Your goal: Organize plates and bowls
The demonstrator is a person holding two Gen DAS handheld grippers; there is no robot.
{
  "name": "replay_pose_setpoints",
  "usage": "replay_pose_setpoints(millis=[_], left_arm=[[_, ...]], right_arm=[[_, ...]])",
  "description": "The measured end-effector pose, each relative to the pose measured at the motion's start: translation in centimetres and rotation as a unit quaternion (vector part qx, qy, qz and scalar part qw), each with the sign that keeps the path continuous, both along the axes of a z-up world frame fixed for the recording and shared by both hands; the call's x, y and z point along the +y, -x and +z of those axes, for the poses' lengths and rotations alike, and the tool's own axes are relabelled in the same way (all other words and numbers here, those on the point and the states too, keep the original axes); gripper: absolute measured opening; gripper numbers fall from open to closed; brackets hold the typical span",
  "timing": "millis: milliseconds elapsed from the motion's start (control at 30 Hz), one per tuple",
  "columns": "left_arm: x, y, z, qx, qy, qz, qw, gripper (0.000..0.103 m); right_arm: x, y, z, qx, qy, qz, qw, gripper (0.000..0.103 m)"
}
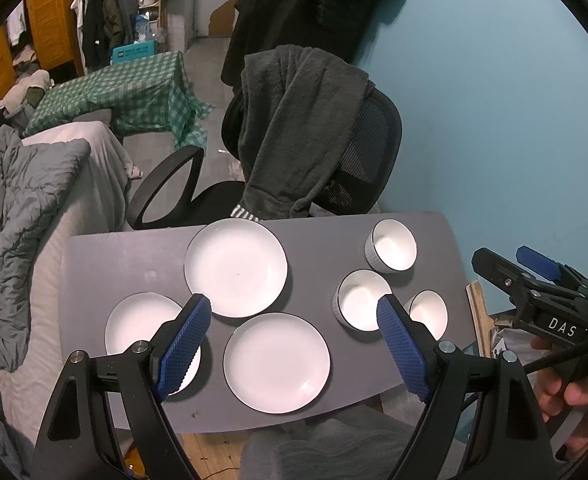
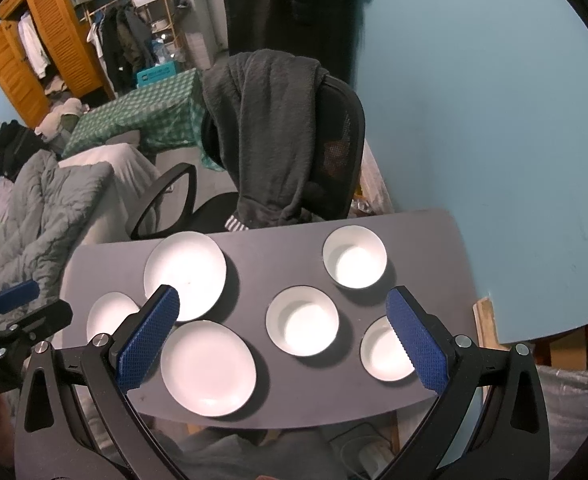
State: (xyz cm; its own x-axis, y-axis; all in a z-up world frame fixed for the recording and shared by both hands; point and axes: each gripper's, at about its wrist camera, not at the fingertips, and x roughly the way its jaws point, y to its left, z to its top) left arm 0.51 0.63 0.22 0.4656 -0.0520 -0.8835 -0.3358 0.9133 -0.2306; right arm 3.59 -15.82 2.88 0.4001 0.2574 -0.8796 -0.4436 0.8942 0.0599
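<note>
Three white plates lie on the left half of a small grey table (image 1: pixel 105 256): a far plate (image 1: pixel 235 267), a near plate (image 1: pixel 276 363) and a left plate (image 1: pixel 139 322). Three white bowls stand on the right half: a far bowl (image 1: pixel 394 245), a middle bowl (image 1: pixel 362 299) and a near-right bowl (image 1: pixel 429 312). My left gripper (image 1: pixel 294 308) hovers open above the plates, holding nothing. My right gripper (image 2: pixel 281 300) hangs open above the middle bowl (image 2: pixel 302 321), between the near plate (image 2: pixel 207 368) and the near-right bowl (image 2: pixel 386 350). It holds nothing either.
A black office chair (image 1: pixel 368 152) draped with a dark grey robe (image 1: pixel 289 120) stands just behind the table. A blue wall (image 1: pixel 494 100) runs along the right. A bed with a grey duvet (image 1: pixel 13 208) lies to the left. A hand (image 1: pixel 574 396) holds the right gripper's handle.
</note>
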Motion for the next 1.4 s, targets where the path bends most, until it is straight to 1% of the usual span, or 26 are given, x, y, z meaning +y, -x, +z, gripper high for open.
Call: replay_pose_setpoints(millis=[533, 700, 933, 1167, 1300, 1400], left_arm=[[0.7, 0.2, -0.5, 0.005, 0.001, 0.010, 0.9999, 0.086], [1.4, 0.3, -1.4, 0.024, -0.004, 0.023, 0.9995, 0.086], [2.1, 0.8, -3.5, 0.051, -0.009, 0.038, 0.9980, 0.086], [3.3, 1.9, -5.4, 0.077, -0.015, 0.053, 0.9955, 0.086], [3.9, 2.6, -6.5, 0.089, -0.017, 0.058, 0.9941, 0.086], [4.3, 2.9, -7.5, 0.102, -0.019, 0.061, 0.9928, 0.086]], right_arm=[[0.9, -0.5, -0.6, 0.007, -0.001, 0.014, 1.000, 0.101], [1.7, -0.3, -1.5, 0.012, 0.003, 0.035, 0.999, 0.101], [3.0, -0.2, -3.6, 0.035, 0.001, 0.075, 0.997, 0.101], [4.3, -0.5, -6.5, 0.071, 0.017, 0.092, 0.993, 0.101], [4.8, -0.5, -8.5, 0.095, 0.023, 0.099, 0.990, 0.101], [5.2, -0.6, -10.5, 0.114, 0.030, 0.106, 0.987, 0.101]])
